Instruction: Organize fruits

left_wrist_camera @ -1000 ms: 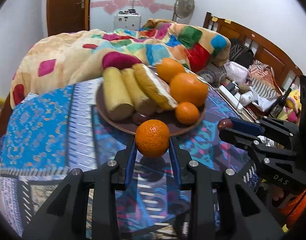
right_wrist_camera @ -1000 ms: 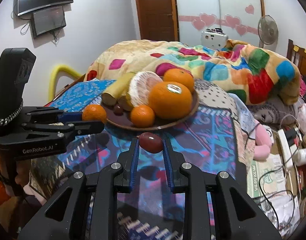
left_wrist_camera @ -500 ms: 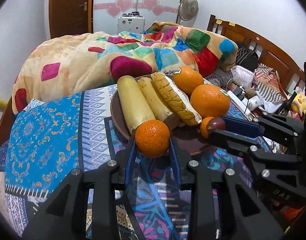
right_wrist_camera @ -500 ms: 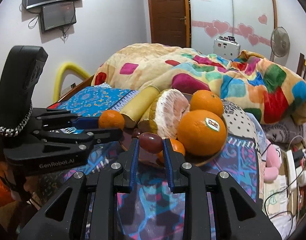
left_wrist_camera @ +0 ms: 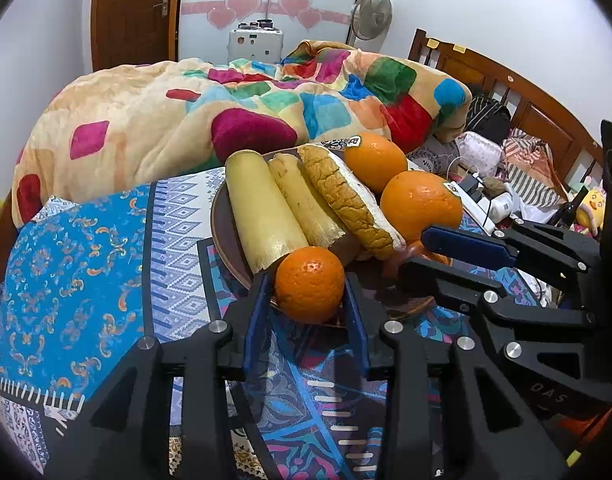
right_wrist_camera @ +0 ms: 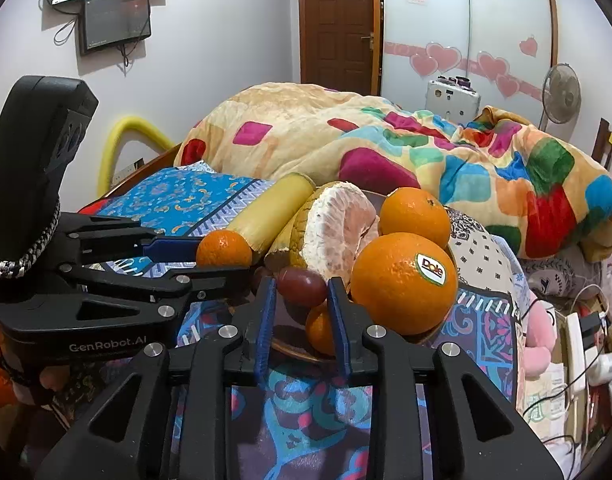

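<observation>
Left gripper (left_wrist_camera: 309, 294) grips mandarin (left_wrist_camera: 309, 289) – right gripper (right_wrist_camera: 301, 294) grape (right_wrist_camera: 301, 286)

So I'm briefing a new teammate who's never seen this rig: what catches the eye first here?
The brown plate heaped with fruit, a big stickered orange at its near edge. Then the left gripper clamping a small orange and the right gripper pinching a dark red fruit, both at the plate.

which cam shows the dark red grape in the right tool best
The right wrist view: the dark red grape sits centred and unobstructed in the right tool. In the left wrist view the right tool covers it almost entirely; only a reddish sliver may show.
</observation>
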`<state>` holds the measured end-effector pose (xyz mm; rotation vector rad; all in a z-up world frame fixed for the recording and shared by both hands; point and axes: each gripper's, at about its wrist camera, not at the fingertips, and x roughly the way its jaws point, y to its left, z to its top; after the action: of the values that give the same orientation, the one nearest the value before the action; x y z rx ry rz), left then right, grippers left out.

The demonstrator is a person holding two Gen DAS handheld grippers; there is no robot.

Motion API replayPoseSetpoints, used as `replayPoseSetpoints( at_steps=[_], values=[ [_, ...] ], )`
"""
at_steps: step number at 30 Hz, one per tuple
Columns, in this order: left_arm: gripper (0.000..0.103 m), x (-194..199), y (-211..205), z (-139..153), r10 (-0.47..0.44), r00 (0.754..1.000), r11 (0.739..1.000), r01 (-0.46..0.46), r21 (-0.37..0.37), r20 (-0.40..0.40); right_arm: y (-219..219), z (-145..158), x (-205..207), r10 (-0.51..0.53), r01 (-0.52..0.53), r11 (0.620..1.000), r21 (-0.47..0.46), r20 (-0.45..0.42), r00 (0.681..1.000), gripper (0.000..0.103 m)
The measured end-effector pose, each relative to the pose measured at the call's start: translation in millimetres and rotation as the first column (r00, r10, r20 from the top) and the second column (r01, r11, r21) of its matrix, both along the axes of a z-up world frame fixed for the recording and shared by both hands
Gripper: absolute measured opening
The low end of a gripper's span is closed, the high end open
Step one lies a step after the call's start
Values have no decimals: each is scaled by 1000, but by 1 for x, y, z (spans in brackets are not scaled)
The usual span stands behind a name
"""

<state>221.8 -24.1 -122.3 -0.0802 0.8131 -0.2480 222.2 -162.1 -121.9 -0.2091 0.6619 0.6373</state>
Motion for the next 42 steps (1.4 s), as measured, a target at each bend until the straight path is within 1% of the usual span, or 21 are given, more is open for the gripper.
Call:
replayPoseSetpoints(
  at_steps=[3, 6, 11, 15, 18, 21, 25, 27, 28, 31, 32, 34, 35, 36, 37, 39, 41, 42],
  values=[
    [37, 0, 2, 1, -5, 1000, 1000, 5, -4, -3, -2, 1, 1, 1, 0, 1000, 14, -5, 1000, 29],
    [37, -3, 2, 4, -2, 1000, 1000, 2, -2, 5, -5, 5, -2, 1, -1, 999, 35, -4, 1000, 29],
    [37, -13, 0, 17, -1, 1000, 1000, 1, 5, 31, -10, 19, -12, -18, 16, 999, 47, 42, 999, 29],
    [37, -27, 0, 36, 10, 997, 1000, -10, 3, 70, -18, 38, -28, -40, 34, 997, 65, 87, 995, 30],
    [37, -44, 0, 56, 24, 993, 1000, -24, -1, 118, -24, 52, -41, -58, 49, 996, 73, 128, 990, 30],
    [37, -69, 0, 78, 42, 983, 999, -43, 0, 179, -31, 69, -57, -78, 63, 993, 97, 166, 983, 30],
    [37, -109, -3, 111, 62, 959, 998, -63, -7, 276, -44, 96, -82, -107, 76, 986, 149, 211, 972, 30],
    [43, -131, -4, 127, 75, 942, 997, -75, -12, 327, -49, 108, -95, -121, 80, 981, 176, 233, 965, 32],
    [47, -142, -5, 134, 80, 932, 997, -81, -14, 352, -52, 112, -101, -125, 81, 979, 186, 240, 963, 36],
    [50, -170, -9, 151, 85, 905, 996, -93, -2, 417, -59, 127, -123, -148, 86, 971, 225, 276, 950, 41],
    [56, -179, -12, 156, 84, 895, 995, -96, 5, 438, -62, 132, -132, -156, 86, 967, 238, 290, 944, 42],
    [62, -198, -15, 165, 92, 871, 994, -112, 12, 482, -64, 139, -144, -170, 90, 962, 257, 308, 936, 47],
    [63, -205, -15, 169, 95, 861, 993, -117, 14, 500, -65, 143, -150, -179, 93, 959, 268, 317, 931, 49],
    [63, -212, -17, 172, 94, 853, 993, -120, 17, 513, -66, 144, -153, -184, 94, 957, 275, 323, 928, 54],
    [64, -220, -17, 175, 93, 847, 992, -121, 19, 524, -67, 148, -159, -192, 97, 954, 284, 332, 923, 57],
    [70, -232, -18, 180, 97, 837, 992, -123, 12, 539, -67, 153, -172, -203, 97, 950, 297, 352, 914, 58],
    [78, -242, -17, 183, 104, 827, 992, -127, 4, 552, -68, 156, -180, -206, 93, 948, 303, 364, 908, 60],
    [81, -247, -16, 185, 109, 822, 991, -132, 0, 559, -68, 157, -186, -208, 92, 948, 306, 371, 905, 65]
  ],
)
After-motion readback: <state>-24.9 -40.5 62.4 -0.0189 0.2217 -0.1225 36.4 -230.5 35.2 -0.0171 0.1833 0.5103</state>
